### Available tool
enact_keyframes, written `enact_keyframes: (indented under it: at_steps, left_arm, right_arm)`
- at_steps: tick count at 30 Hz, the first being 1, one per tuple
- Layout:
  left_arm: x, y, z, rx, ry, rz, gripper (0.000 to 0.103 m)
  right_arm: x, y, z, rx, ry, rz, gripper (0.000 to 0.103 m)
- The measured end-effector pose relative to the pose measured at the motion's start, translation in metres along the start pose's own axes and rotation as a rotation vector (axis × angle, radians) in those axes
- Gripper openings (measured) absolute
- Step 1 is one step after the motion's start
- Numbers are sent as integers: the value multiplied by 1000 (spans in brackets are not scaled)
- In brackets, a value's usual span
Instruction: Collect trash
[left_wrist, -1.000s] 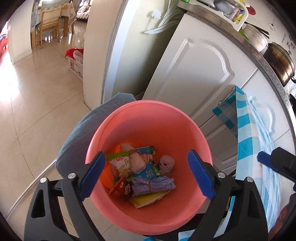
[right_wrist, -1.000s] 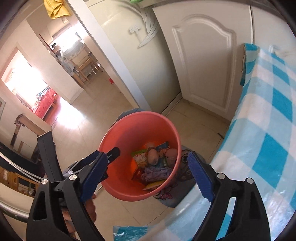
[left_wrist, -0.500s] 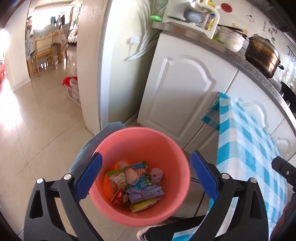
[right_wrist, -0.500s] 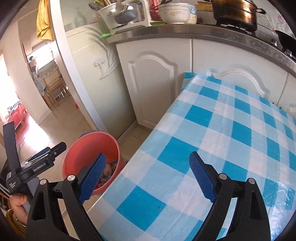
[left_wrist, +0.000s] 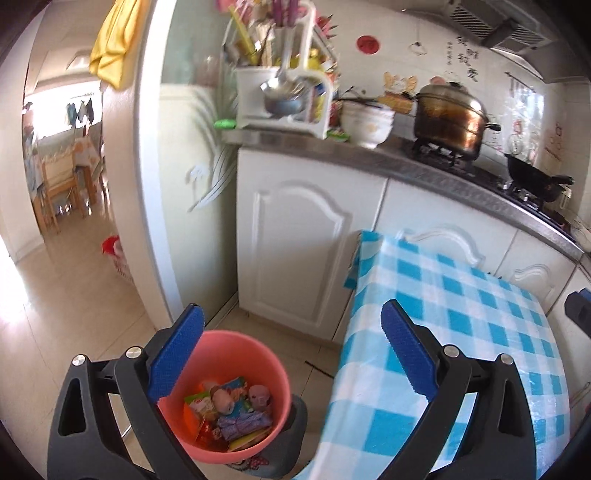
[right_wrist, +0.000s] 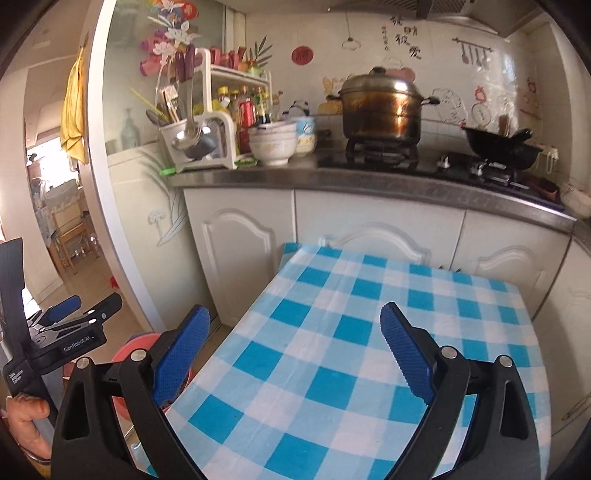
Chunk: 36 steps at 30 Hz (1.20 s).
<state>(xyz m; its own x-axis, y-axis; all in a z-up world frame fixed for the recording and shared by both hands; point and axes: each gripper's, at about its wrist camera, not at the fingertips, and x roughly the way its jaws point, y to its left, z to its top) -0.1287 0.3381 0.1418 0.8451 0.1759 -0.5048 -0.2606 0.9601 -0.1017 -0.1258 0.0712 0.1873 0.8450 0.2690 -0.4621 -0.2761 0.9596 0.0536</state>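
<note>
- The left gripper (left_wrist: 291, 354) hung wide, jaws spread about as far as they go and holding nothing.
- The right gripper (right_wrist: 295, 354) was much the same: its jaws had just been opening further, with nothing between them, only checked cloth beyond.
- The trash (left_wrist: 231, 413) sat in the pink bucket (left_wrist: 258, 354) on the floor, just left of the desk (left_wrist: 461, 325): wrappers, a small pink pot and a purple bundle heaped at the bottom.
- Judging by that, the collecting looked well along, maybe finished; the blue-and-white checked top showed bare in both views, with nothing left on it to pick up.
- What was left, if anything, could not be read from here: the desk's near edge was cut off behind the gripper bodies, and its right end ran out of frame.
- From the right wrist view only a sliver of the bucket's rim showed, low on the left, beside the other gripper and a hand (right_wrist: 26, 424) on its handle.
- The individual pieces in the bucket were too small and jumbled to name with confidence.
</note>
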Motion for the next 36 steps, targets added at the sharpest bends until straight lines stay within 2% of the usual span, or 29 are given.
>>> enact_keyframes:
  at_steps: [6,14,17,30,36]
  left_arm:
    - [-37,-50,20,76,-113,-50,99]
    - [-72,-97,28,118,-196,-130,99]
    - [-84,-108,30,124,-221,-153,99]
    - [-121,-141,34,174,-320,-167,99]
    - [-137,-149,37,175,-348,-189,99]
  right_arm:
    - [-61,-22,17,9,-152,-107,95]
    - [-117,-46,21,9,-289,-259,97]
    - [-132,-54,20,23,-321,-299,98]
    - [-185,-68,15,43,-423,-439,98]
    - [-202,-68,13,40,-453,-473,98]
